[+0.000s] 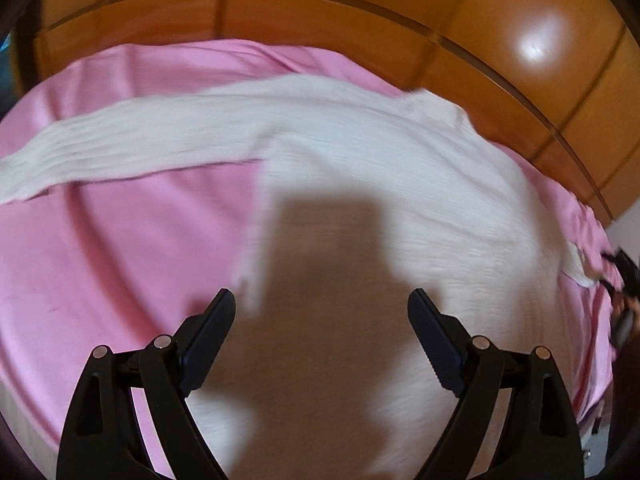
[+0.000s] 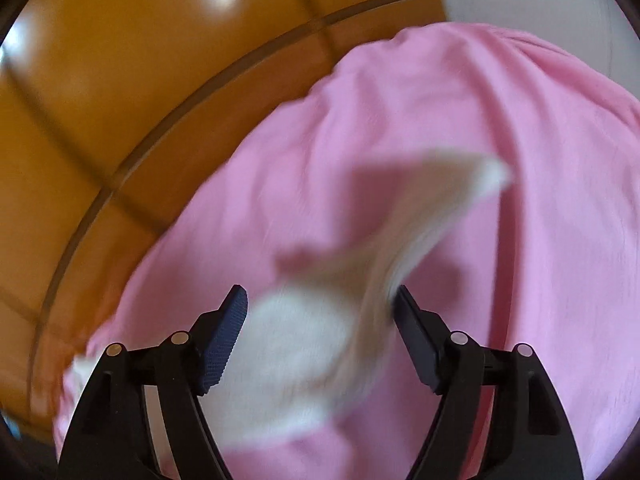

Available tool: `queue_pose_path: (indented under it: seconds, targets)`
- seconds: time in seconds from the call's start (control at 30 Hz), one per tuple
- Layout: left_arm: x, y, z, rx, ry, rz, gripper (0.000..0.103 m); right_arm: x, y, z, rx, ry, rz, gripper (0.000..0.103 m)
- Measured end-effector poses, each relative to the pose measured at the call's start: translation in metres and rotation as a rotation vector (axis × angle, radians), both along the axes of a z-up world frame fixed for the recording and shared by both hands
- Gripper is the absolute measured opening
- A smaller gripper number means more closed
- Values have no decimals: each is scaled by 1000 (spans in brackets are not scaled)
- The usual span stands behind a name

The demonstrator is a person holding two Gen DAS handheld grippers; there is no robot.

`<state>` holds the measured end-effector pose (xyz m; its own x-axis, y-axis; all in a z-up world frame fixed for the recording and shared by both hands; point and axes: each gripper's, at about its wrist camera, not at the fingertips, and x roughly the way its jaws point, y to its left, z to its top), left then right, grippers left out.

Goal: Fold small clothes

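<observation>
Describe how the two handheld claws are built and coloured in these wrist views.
Both look alike. The left claw has glossy black angular linkage arms with slotted cut-outs and round silver pivot pins, ending in dark navy finger pads with ribbed inner faces. The right claw matches. No cables, markings, sleeves or hands are visible.

1. the left hand-held gripper (image 1: 322, 300) is pointing forward and down, its two fingers (image 1: 208, 344) standing wide apart with nothing between them.
2. the right hand-held gripper (image 2: 320, 300) is also standing with fingers (image 2: 224, 334) spread wide, gripping nothing, its view blurred.
</observation>
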<state>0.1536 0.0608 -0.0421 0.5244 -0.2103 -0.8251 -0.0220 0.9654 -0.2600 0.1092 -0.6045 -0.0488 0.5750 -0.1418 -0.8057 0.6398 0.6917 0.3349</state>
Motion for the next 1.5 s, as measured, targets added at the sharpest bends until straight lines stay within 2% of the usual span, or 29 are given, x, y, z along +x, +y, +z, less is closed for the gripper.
queue_pose_path:
  seconds: [0.17, 0.27, 0.3, 0.37, 0.5, 0.53, 0.6, 0.63, 0.67, 0.8, 0.87, 0.93, 1.03, 1.07, 1.13, 1.17, 1.2, 1.23, 1.27, 1.3, 1.33, 1.37, 1.43, 1.5]
  targets:
    - [-28, 52, -8, -41, 36, 91, 86, -25, 97, -19, 170, 39, 334, 74]
    - [-47, 66, -19, -87, 73, 62, 82, -45, 160, -36, 245, 105, 513, 73]
    - [-53, 67, -22, -101, 82, 43, 80, -53, 177, -40, 250, 120, 548, 69]
    - [-66, 66, -28, -122, 97, 2, 68, -70, 206, -39, 254, 128, 605, 66]
    - [-83, 55, -34, -161, 94, -76, 51, -95, 242, -34, 286, 151, 684, 42]
    - [-85, 53, -36, -174, 95, -87, 43, -98, 248, -33, 263, 163, 703, 38]
    - [-83, 50, -38, -179, 104, -92, 14, -102, 260, -32, 218, 187, 726, 19]
    - [-81, 51, -37, -191, 107, -104, 6, -101, 262, -28, 192, 193, 731, 12]
    - [-79, 51, -32, -194, 95, -102, 6, -94, 262, -22, 157, 192, 732, 11]
    - [-85, 66, 10, -259, -4, -128, 5, -108, 273, 37, 72, 36, 762, 9]
    - [-93, 73, 24, -257, -29, -148, 5, -117, 268, 49, 53, 18, 780, 9]
    - [-101, 75, 18, -225, 0, -161, 5, -124, 268, 40, 52, 60, 791, 9]
    - [-100, 73, -10, -194, 90, -147, 5, -132, 262, 1, 70, 182, 775, 8]
    - [-97, 70, -23, -162, 127, -133, 6, -131, 263, -12, 75, 220, 766, 8]
    - [-96, 65, -33, -101, 151, -127, 7, -130, 267, -27, 56, 268, 780, 8]
    - [-93, 66, -34, -86, 157, -113, 16, -131, 269, -28, 44, 276, 790, 8]
    - [-92, 69, -33, -83, 157, -102, 21, -130, 267, -26, 41, 277, 800, 8]
    - [-90, 72, -29, -81, 147, -88, 29, -133, 267, -19, 40, 277, 810, 11]
    - [-88, 79, -20, -80, 118, -60, 36, -131, 265, -14, 19, 277, 813, 24]
    - [-86, 82, -12, -83, 86, -36, 37, -131, 261, -8, -10, 263, 810, 41]
    - [-82, 84, -5, -82, 61, -20, 37, -128, 259, 1, -33, 230, 794, 48]
    - [-78, 84, 4, -81, 28, -11, 37, -123, 253, 10, -39, 193, 773, 52]
    - [-69, 78, 17, -89, -35, -21, 37, -111, 248, 20, -54, 139, 761, 52]
    - [-53, 58, 24, -95, -84, -51, 37, -95, 252, 17, -43, 106, 743, 52]
